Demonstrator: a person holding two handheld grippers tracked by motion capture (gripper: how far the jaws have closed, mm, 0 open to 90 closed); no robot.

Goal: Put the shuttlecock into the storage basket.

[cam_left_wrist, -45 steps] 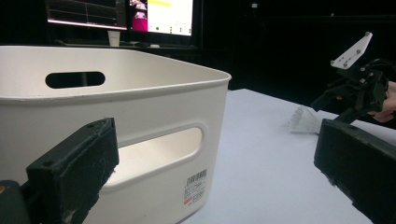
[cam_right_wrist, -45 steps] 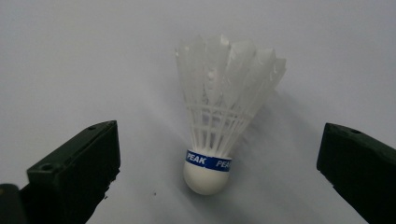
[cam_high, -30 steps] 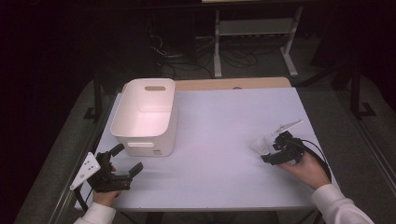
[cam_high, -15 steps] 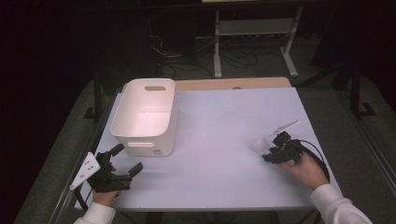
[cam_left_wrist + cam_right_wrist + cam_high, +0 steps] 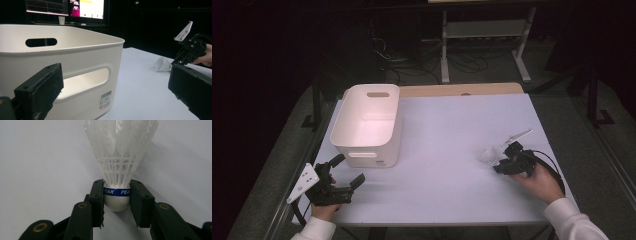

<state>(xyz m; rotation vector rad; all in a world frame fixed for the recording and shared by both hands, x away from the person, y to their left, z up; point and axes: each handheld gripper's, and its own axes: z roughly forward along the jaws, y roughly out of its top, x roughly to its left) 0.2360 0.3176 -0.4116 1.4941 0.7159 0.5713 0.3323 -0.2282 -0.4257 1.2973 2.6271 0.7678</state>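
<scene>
The high view is looking forward and down from above the near edge, taking in the whole table [image 5: 452,145]. The left gripper view is sitting low at table level, facing across the tub [image 5: 62,62] close by toward the far right gripper [image 5: 190,48]. The right gripper view is pointing down along its jaws, very near the shuttlecock [image 5: 120,157]. All three are sharing the shuttlecock and the white tabletop.

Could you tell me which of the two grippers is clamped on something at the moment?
The right gripper: its jaws have just closed on the shuttlecock at its cork. The left gripper stands open, holding nothing.
</scene>
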